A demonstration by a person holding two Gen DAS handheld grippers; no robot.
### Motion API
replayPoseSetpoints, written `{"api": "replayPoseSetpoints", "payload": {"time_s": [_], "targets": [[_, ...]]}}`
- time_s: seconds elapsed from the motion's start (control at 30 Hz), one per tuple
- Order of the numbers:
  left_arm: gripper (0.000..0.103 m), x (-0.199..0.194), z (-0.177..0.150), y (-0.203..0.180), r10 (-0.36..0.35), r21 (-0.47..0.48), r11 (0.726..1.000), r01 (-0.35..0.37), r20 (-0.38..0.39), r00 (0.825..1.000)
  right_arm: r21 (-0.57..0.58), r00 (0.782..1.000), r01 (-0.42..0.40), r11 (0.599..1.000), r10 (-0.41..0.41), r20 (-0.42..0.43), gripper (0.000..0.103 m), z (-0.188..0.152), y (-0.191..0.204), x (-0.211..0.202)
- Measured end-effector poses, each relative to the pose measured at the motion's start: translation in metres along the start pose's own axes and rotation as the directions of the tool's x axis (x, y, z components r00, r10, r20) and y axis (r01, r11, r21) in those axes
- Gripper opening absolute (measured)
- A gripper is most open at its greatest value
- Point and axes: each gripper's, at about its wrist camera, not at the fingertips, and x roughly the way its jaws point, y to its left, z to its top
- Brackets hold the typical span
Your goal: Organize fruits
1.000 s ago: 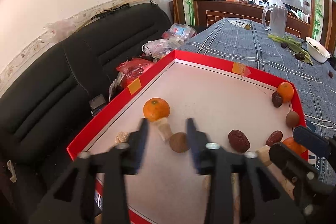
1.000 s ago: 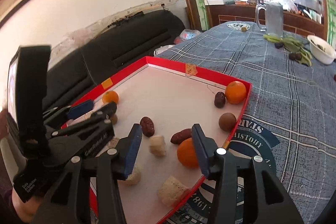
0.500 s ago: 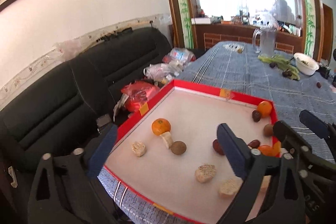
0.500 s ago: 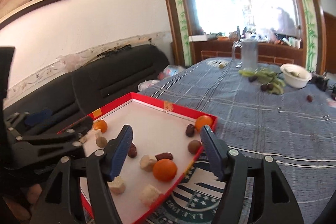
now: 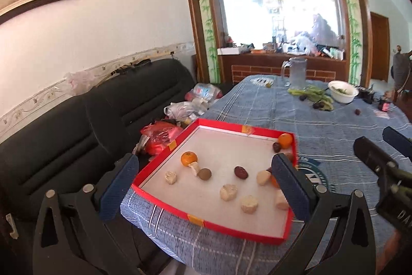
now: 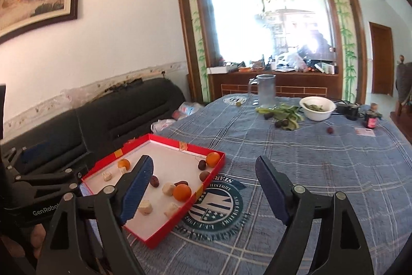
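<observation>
At the far left, a black leather sofa (image 5: 77, 135) is seen beside the table. The left gripper (image 5: 206, 187) is now held high and well back from the shallow red cardboard tray (image 5: 206, 223), its blue-padded jaws spread wide with nothing between them; a second ago they were narrowed low over the small orange mandarin (image 5: 188, 158) and the round brown fruit (image 5: 204, 174). Both of these lie where they were, so nothing has been carried off. Further right in the tray, dark red dates (image 5: 241, 172) and pale cut chunks (image 5: 228, 192) are scattered unsorted, and another orange mandarin (image 5: 285, 140) sits in the far corner. The right gripper (image 6: 203, 187) has likewise been drawn up and away, jaws wide apart and empty, over the blue checked tablecloth (image 6: 322, 172). The double retreat is judged to mark a pause between moves: the fruits are all in the tray but not grouped by kind, so sorting appears to remain.
</observation>
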Motion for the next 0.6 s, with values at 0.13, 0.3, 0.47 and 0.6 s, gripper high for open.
{"api": "replayPoseSetpoints", "payload": {"time_s": [0.13,0.3,0.47,0.6], "targets": [[0.103,-0.025,0.0,0.008,-0.028,-0.021,0.999,0.029,0.04,0.999,0.022,1.0,-0.002,1.0,0.002,0.023,0.083,0.001,0.001,-0.025],[0.103,-0.053,-0.004,0.024,-0.066,-0.039,0.997,0.069,0.067,0.996,0.038,0.999,-0.019,0.999,0.018,0.035,0.085,0.003,0.015,-0.052],[0.103,-0.068,-0.011,0.035,-0.015,-0.052,0.998,0.02,0.09,0.996,-0.013,0.998,-0.028,1.0,0.029,0.062,0.085,-0.002,0.031,-0.066],[0.103,-0.069,-0.015,0.032,0.015,-0.051,0.999,-0.01,0.097,0.995,-0.046,0.996,-0.025,0.999,0.028,0.083,0.085,-0.005,0.036,-0.07]]}}
